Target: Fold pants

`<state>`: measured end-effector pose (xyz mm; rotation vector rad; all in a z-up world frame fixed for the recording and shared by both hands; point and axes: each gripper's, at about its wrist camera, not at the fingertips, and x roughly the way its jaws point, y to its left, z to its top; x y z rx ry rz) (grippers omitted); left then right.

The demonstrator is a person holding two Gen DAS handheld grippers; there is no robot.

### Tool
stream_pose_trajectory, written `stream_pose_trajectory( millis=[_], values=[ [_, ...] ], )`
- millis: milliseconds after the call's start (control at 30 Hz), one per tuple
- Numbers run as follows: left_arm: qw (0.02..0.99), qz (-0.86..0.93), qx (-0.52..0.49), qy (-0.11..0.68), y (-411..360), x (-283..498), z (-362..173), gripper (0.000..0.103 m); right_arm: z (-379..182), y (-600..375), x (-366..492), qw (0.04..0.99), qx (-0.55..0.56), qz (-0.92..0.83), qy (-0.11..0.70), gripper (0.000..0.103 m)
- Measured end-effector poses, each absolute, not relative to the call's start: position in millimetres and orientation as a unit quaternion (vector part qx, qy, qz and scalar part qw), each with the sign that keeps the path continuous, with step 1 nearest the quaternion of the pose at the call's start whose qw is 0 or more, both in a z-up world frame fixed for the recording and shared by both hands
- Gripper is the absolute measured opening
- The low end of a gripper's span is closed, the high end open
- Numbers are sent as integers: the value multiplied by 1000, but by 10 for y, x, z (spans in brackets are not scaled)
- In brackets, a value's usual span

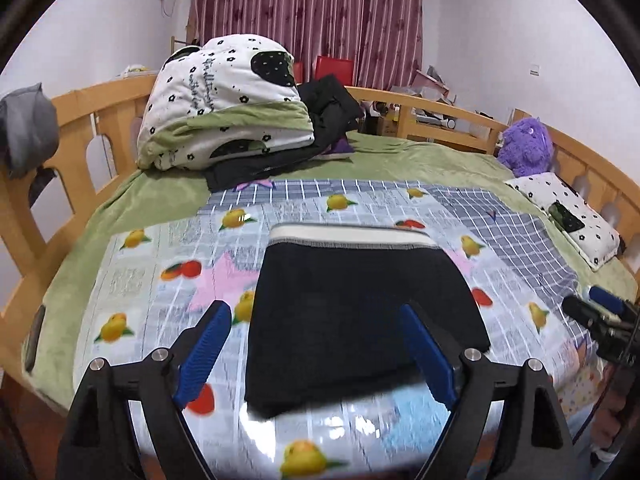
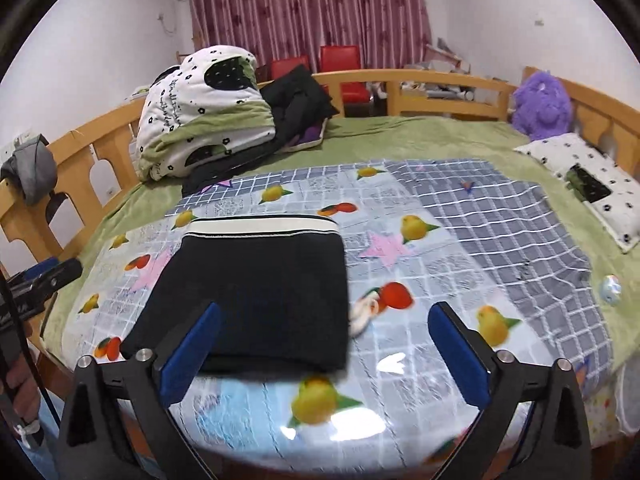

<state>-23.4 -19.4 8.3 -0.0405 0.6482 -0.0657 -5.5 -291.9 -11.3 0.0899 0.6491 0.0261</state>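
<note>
The black pants [image 1: 352,312] lie folded into a compact rectangle on the fruit-print plastic sheet [image 1: 160,248], with the white waistband at the far edge. They also show in the right wrist view [image 2: 260,292]. My left gripper [image 1: 316,320] is open and empty, held just above the near edge of the pants. My right gripper [image 2: 326,318] is open and empty, over the near right corner of the pants. The right gripper's tip shows at the right of the left wrist view [image 1: 600,308]. The left gripper's tip shows at the left of the right wrist view [image 2: 48,276].
A folded white and green quilt [image 1: 224,108] with dark clothes [image 1: 328,108] lies at the back of the bed. A purple plush toy [image 1: 524,144] and a pillow [image 1: 568,216] are at the right. A wooden rail [image 1: 80,120] surrounds the bed.
</note>
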Motion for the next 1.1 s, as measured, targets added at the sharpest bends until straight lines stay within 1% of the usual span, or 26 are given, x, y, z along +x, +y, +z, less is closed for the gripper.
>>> stream_pose_trajectory(
  millis=[200, 400, 600, 1100],
  values=[
    [947, -39, -32, 317, -173, -413, 155, 86, -60, -2876, -291, 949, 24, 3, 316, 103],
    [951, -29, -36, 304, -155, -507, 217, 86, -9, -2855, -347, 949, 26, 2, 315, 103],
    [952, -16, -28, 304, -146, -540, 190, 86, -15, -2820, -360, 948, 23, 3, 316, 103],
    [953, -16, -45, 301, -36, -583, 203, 86, -21, -2747, -380, 947, 23, 7, 320, 103]
  ],
)
